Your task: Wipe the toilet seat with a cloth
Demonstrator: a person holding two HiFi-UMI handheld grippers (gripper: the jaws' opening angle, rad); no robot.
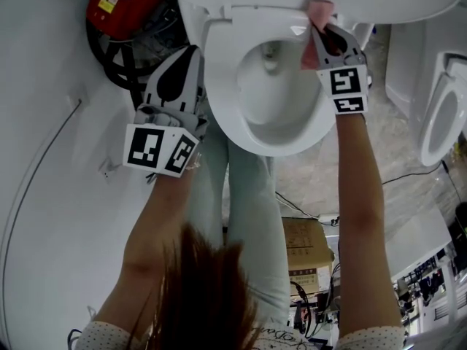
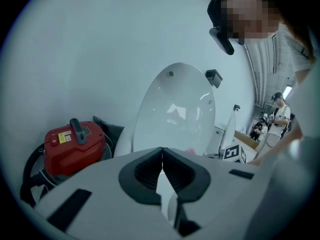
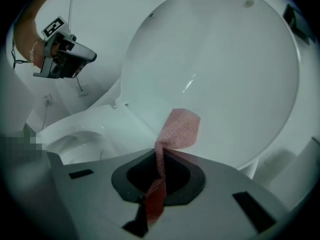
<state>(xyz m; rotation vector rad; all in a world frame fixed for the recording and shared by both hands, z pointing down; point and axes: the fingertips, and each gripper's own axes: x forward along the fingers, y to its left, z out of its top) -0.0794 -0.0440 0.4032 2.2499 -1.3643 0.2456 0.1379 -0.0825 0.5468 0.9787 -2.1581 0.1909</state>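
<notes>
My right hand-held gripper is clamped on the pink cloth, whose free end pokes up against the raised lid at the back of the toilet. The seat lies just below and to my left, its ring running toward me. My left hand-held gripper is closed on nothing, left of the bowl, near a red canister.

Cloth partly behind right claw
</notes>
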